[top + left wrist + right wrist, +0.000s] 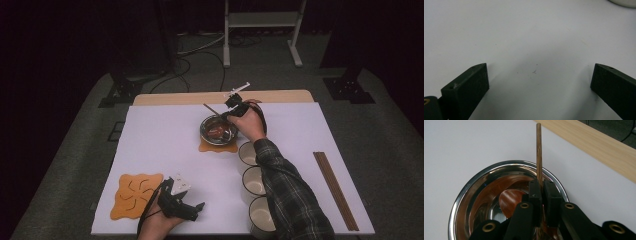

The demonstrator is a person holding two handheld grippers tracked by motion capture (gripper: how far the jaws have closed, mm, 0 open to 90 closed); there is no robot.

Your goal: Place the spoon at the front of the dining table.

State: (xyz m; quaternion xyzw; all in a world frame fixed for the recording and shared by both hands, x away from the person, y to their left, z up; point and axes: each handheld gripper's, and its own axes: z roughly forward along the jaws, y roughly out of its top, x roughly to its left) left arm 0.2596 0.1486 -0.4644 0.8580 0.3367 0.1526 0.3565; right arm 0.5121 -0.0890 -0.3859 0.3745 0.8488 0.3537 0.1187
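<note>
1. Over at the table's (165, 130) near-left corner, an orange mat (135, 195) is lying flat, nothing on it.
2. Just right of that mat, the left gripper (192, 209) is resting low by the near edge, jaws standing wide apart; the left gripper view is showing bare white surface between them.
3. Moving to the middle, toward the far edge: a steel bowl (218, 129) is sitting on a second orange mat (216, 147).
4. The right gripper (541, 195) is hanging over that bowl, jaws pressed together on a wooden spoon (538, 150). The handle is sticking up past the far rim, and the spoon's head is lying inside the bowl.
5. Right of the bowl, three white cups (253, 180) are lining up in a row running to the near edge, the person's checked sleeve (290, 195) crossing beside them.
6. Along the right edge, chopsticks (335, 190) are lying side by side.
</note>
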